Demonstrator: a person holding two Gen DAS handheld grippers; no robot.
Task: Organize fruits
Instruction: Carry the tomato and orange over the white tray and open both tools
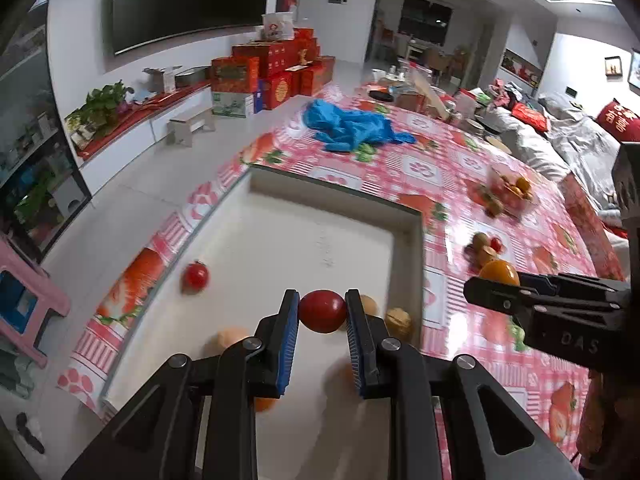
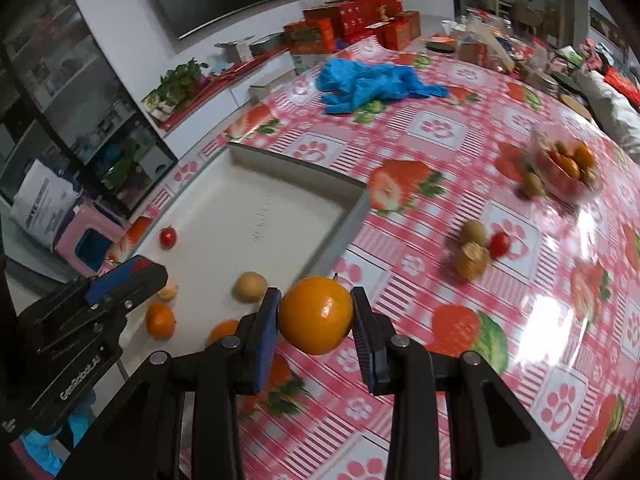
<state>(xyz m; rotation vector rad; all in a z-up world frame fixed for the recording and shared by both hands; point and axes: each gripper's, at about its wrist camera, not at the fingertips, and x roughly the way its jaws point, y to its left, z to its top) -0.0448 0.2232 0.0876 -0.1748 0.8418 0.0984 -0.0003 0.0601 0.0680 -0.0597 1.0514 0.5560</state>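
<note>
A small red tomato [image 1: 195,276] lies loose near the left wall of the shallow white rectangular tray [image 1: 404,216]. The left gripper [image 1: 322,312] hangs over the tray, clamped on a round red tomato [image 1: 322,311]. Beside the tray, above the pink checked tablecloth [image 2: 500,400], the right gripper [image 2: 316,316] grips a glossy orange mandarin [image 2: 316,315]. Farther right sit loose brown fruits [image 2: 472,260].

Pink-checked table [image 2: 440,128] with white tray [image 2: 352,216], blue gloves [image 2: 372,80], loose fruit [image 2: 474,260].

Dark television [image 1: 188,0] (wall-mounted) above red boxes [image 1: 276,68].
</note>
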